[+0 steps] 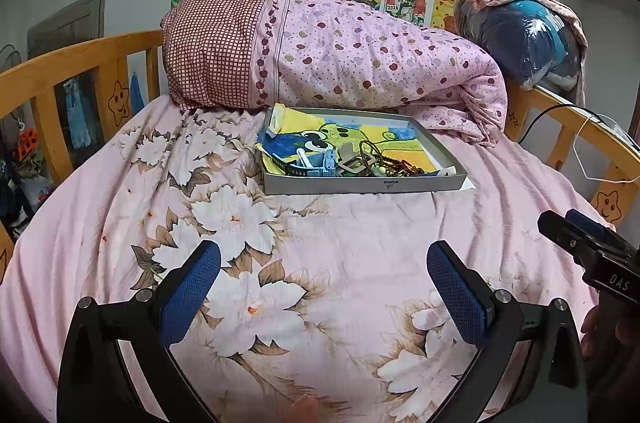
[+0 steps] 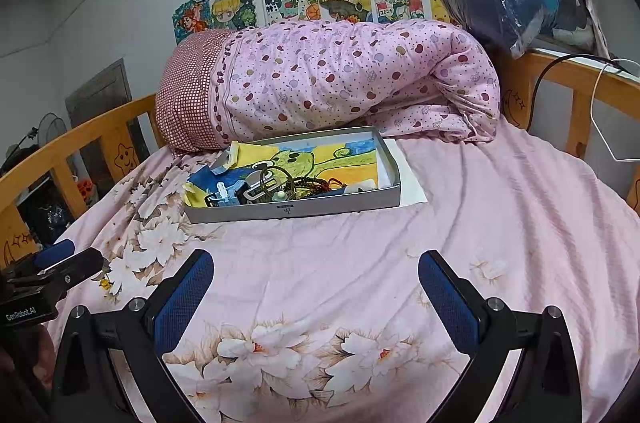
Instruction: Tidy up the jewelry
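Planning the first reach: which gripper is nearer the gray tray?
Roughly equal, cannot tell. Left gripper sits below-left of the gray tray; right gripper below-right; both open, short of it.

A flat grey cardboard box (image 1: 362, 183) sits open on the pink flowery bed. Inside, near its front edge, lies a tangled pile of jewelry (image 1: 376, 161): brown beads, a dark cord loop, blue bits.

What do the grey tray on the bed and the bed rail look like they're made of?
The grey tray looks like thin matte cardboard, probably a box lid: sharp folded corners, a small printed logo on the front wall. The bed rail looks like varnished light wood: an orange-yellow sheen, with star faces drawn on it.
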The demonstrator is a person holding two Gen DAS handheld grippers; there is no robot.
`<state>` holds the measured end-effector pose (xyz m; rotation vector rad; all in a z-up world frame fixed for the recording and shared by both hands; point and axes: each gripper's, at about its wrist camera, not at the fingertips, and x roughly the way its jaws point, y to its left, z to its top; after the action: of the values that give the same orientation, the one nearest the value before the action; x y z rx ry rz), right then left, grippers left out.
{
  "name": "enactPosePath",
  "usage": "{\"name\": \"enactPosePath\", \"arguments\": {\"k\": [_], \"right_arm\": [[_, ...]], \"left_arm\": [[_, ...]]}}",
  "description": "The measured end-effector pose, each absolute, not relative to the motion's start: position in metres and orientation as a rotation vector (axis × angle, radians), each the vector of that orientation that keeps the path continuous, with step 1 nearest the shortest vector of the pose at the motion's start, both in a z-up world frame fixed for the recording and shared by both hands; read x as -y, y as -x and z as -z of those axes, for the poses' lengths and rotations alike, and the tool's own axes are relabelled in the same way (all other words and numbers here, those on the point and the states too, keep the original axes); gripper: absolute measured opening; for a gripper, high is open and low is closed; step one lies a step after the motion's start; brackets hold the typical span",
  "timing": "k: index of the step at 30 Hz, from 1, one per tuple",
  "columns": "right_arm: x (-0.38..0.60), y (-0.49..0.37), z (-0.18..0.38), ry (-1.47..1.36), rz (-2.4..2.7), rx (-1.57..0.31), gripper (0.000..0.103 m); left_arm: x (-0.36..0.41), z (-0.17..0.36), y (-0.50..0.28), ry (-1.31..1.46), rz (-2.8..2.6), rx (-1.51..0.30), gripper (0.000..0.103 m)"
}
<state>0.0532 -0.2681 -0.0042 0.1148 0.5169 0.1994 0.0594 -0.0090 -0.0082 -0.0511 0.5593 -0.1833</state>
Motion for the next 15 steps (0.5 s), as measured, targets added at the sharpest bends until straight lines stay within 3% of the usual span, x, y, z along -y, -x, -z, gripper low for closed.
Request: {"name": "enactPosePath", "arguments": {"k": [15], "right_arm": [[0.2672, -0.0539, 0.0045, -0.112, -0.198, -0.524, 0.103]], "left_arm": [[0.012, 0.0058, -0.0575, 0.052, 0.195, -0.55, 0.101]]}}
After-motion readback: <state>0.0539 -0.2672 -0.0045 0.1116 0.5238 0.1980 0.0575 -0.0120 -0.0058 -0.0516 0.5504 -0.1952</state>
